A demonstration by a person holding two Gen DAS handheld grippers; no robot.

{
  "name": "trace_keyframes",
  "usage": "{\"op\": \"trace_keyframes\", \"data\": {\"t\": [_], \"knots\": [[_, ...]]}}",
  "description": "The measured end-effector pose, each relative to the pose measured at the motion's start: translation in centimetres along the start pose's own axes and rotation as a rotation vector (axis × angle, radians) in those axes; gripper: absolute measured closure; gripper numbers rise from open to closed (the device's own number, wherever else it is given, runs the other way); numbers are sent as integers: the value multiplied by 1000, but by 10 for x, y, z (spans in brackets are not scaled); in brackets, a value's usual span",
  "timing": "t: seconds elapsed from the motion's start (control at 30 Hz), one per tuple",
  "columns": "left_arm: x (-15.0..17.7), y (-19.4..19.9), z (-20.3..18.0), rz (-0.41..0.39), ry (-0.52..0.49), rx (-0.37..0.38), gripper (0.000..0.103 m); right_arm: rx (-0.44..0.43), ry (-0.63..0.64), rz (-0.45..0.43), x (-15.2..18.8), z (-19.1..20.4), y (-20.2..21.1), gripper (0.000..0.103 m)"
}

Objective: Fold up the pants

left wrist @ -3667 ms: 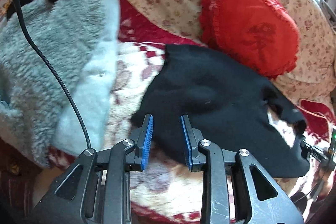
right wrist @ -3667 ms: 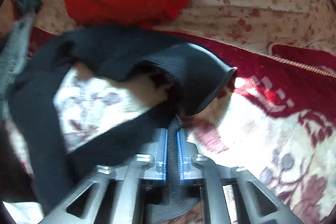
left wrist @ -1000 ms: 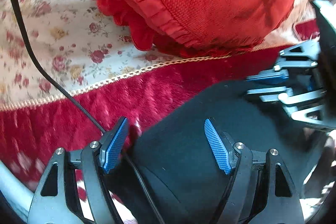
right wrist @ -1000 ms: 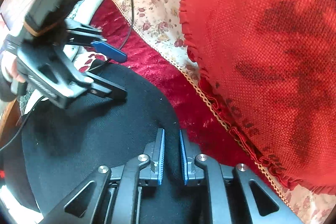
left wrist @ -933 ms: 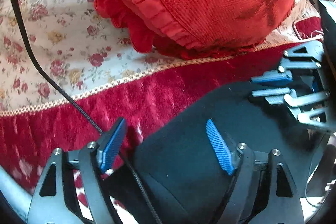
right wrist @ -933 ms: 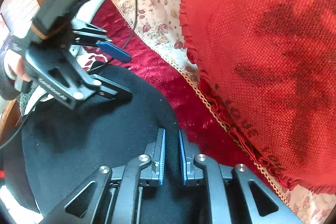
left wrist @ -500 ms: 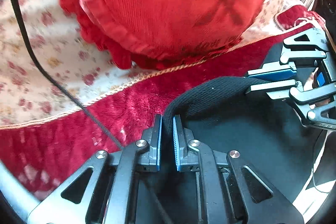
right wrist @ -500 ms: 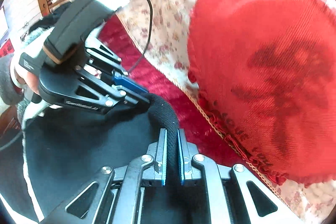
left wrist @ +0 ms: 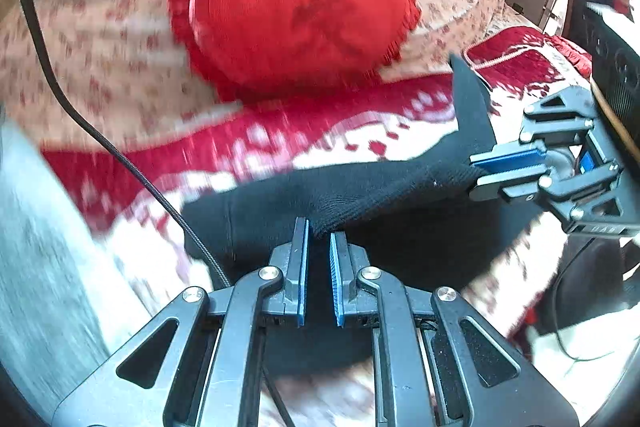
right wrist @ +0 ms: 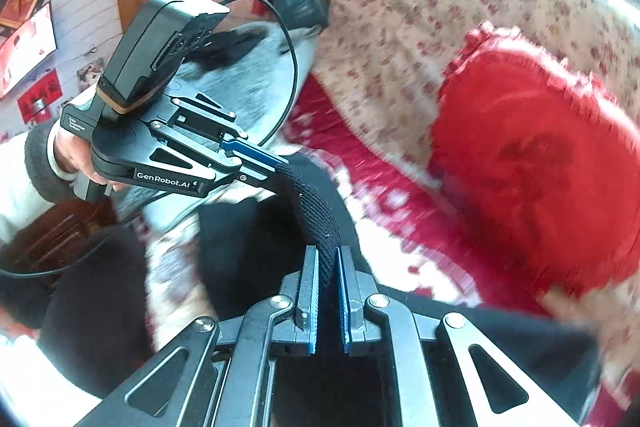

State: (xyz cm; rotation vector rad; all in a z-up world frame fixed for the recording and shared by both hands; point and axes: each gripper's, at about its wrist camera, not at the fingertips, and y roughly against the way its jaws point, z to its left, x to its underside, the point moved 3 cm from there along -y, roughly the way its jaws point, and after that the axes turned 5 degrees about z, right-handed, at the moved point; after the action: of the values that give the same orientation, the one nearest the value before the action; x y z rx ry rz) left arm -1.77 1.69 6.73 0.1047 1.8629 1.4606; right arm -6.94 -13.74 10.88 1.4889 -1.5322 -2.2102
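Note:
The black pants point(left wrist: 400, 223) hang lifted above the red and white patterned sofa cover point(left wrist: 280, 139). My left gripper point(left wrist: 319, 239) is shut on the ribbed waistband. My right gripper point(right wrist: 327, 263) is shut on the same waistband point(right wrist: 316, 203), which stretches taut between the two. The right gripper also shows in the left wrist view point(left wrist: 512, 169), at the right. The left gripper also shows in the right wrist view point(right wrist: 256, 163), held by a hand at the left. The rest of the pants droops below the band, partly hidden by the grippers.
A red frilled heart cushion point(left wrist: 292, 7) leans on the floral sofa back point(left wrist: 100, 39) behind the pants. A grey fleece blanket point(right wrist: 248, 83) lies at the left end of the sofa. A black cable point(left wrist: 80, 119) trails from the left gripper.
The left gripper closed on the waistband beside the right gripper. Both then lifted and pulled back from the cushion, moving apart and stretching the band. The pants rose off the sofa.

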Motion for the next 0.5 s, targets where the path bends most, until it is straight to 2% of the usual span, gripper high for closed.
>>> {"op": "trace_keyframes", "data": {"t": [0.1,0.2,0.37,0.5], "knots": [[36,-13,-5,43,88,43,94,-19,-17,31,30,23,-8,95],[64,-20,-4,80,179,30,95,-50,-91,50,56,31,-19,95],[86,-6,12,49,353,99,95,-79,-173,101,92,37,-39,96],[91,14,18,22,382,35,94,-45,-136,124,95,41,-37,96]]}}
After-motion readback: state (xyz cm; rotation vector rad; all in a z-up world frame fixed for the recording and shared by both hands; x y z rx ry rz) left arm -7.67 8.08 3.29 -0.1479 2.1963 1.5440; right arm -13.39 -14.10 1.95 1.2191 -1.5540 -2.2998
